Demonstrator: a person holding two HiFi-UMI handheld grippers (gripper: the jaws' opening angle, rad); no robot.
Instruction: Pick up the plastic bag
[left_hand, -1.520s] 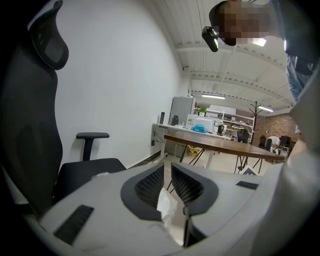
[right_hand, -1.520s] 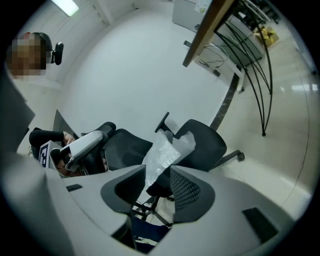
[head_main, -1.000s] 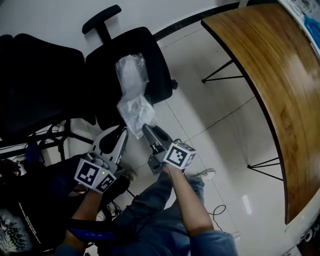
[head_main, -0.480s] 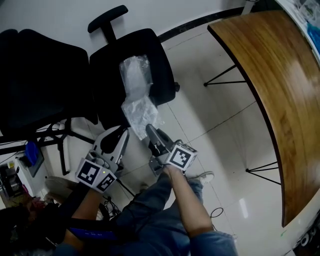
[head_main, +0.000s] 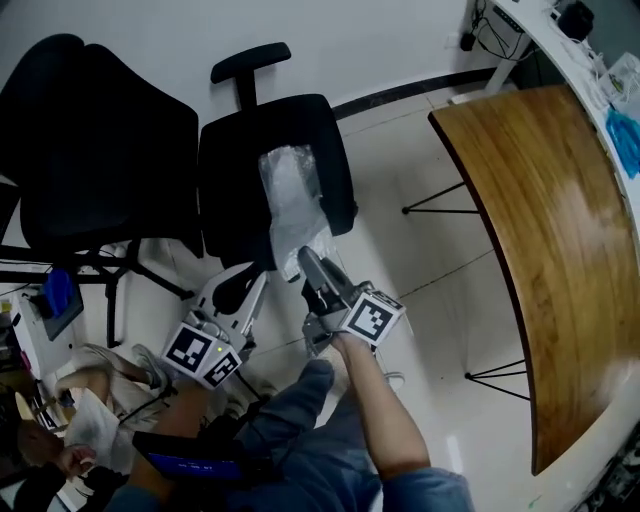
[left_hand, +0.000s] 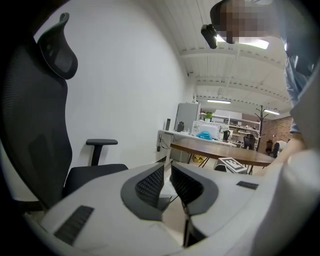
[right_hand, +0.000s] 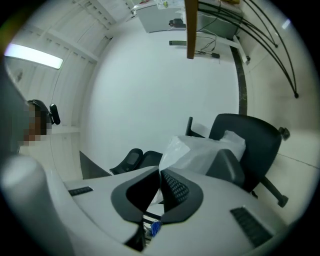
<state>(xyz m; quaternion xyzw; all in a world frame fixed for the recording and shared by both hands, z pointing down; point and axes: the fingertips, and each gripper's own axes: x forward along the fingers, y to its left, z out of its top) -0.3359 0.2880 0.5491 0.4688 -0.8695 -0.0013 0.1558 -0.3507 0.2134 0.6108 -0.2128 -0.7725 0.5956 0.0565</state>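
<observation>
- Head view: pale tiled floor (head_main: 420, 250), white wall (head_main: 350, 40) along the top, curved wooden table (head_main: 560, 230) at right, two black office chairs upper left.
- Plastic bag (head_main: 290, 195) at frame centre, draped over the seat of the nearer chair (head_main: 235, 170); its lower end meets the right gripper (head_main: 310, 262). Left gripper (head_main: 258, 285) sits lower left of it, off the bag.
- Left gripper view: jaws all but together, nothing between them; chair armrest (left_hand: 101, 142) and the table beyond.
- Right gripper view: jaws clamped on a fold of the bag, which bunches up just past the tips, with the chair behind at right.
</observation>
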